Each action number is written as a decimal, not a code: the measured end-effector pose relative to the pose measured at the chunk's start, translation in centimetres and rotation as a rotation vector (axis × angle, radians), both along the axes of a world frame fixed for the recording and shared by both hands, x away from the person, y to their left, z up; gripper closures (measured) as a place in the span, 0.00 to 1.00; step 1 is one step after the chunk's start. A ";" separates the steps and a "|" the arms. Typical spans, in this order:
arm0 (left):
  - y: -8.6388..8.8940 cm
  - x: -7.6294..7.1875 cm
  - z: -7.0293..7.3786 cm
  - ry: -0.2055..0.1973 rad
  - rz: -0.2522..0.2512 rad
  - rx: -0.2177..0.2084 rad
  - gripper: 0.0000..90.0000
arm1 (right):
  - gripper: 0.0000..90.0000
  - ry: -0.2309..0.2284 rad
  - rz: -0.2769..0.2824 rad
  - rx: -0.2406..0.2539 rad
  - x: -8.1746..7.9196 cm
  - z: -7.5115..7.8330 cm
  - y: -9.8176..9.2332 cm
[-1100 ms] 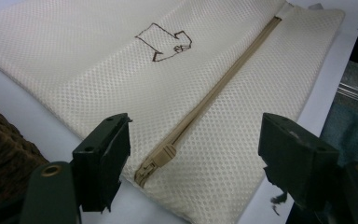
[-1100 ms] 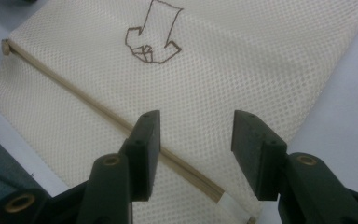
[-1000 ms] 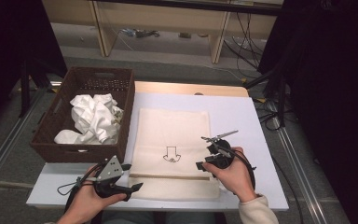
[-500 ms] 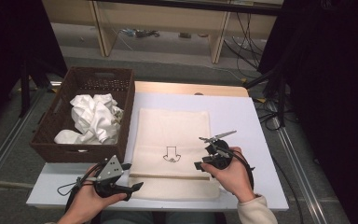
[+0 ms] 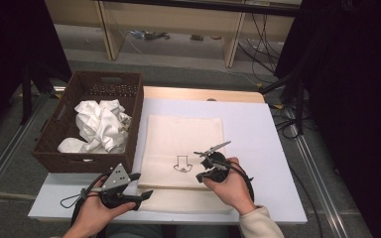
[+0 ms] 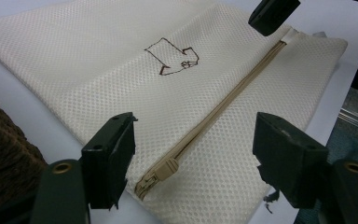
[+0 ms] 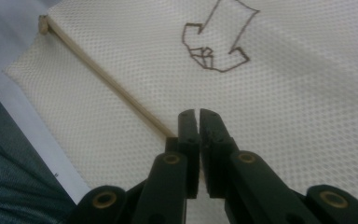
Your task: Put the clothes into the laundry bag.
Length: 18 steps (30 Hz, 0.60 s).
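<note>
A cream mesh bag [image 5: 184, 148] lies flat on the white desk [image 5: 258, 134], its near edge close to the desk's near edge and its left edge just beside the brown basket [image 5: 92, 159]. The zipper [image 6: 223, 109] runs along the bag's near part, parallel to that edge, and a small brown outline drawing [image 5: 181, 163] sits near the bag's middle. To the right of the bag the desk is bare out to its right edge, and a bare strip lies beyond the bag's far edge; beyond that strip a band of bare wood [image 5: 203, 94] shows at the desk's back. The left gripper [image 5: 124, 186] hovers at the bag's near left corner, close to the basket's near wall, its jaws spread with the zipper's pull end [image 6: 156, 176] lying between them and no pad touching the cloth. The right gripper [image 5: 209, 162] is over the bag's near right part, just right of the drawing; its jaws have just been closing and now stand pressed together right at the zipper line, though whether they pinch mesh or zipper there cannot be told. The basket stands at the desk's left edge, partly overhanging it, and holds a crumpled heap of white cloth [image 5: 99, 126] that fills most of its floor.
</note>
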State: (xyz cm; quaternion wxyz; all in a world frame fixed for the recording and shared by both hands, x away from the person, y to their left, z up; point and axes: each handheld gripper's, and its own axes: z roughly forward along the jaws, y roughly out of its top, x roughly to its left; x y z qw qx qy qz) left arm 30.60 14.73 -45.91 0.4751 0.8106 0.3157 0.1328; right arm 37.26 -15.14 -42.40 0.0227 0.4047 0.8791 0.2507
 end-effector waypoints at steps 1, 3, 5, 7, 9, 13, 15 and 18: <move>0.0 0.0 0.0 -0.003 0.007 -0.001 0.33 | 1.00 0.002 0.019 -0.004 -0.1 -0.1 0.4; 0.0 -0.2 0.0 0.011 0.018 0.006 0.33 | 1.00 -0.001 0.054 -0.010 0.0 -0.5 1.0; 0.0 -0.2 0.0 0.014 0.019 0.004 0.33 | 1.00 0.019 0.056 -0.021 0.0 -1.1 1.7; 0.0 -0.2 0.0 0.006 0.015 0.005 0.34 | 1.00 0.026 0.058 -0.026 0.0 -1.2 1.9; 0.1 -0.2 -0.1 0.000 0.014 -0.001 0.34 | 1.00 0.023 0.082 -0.028 0.4 -1.7 2.2; 0.2 -0.3 -0.1 0.005 0.017 0.008 0.34 | 1.00 0.037 0.080 -0.037 0.8 -2.4 2.8; 0.3 -0.3 -0.2 0.003 0.016 0.010 0.34 | 1.00 0.039 0.087 -0.043 0.9 -2.5 3.0; 0.3 -0.4 -0.2 0.004 0.018 0.013 0.34 | 1.00 0.048 0.104 -0.052 1.0 -2.7 3.3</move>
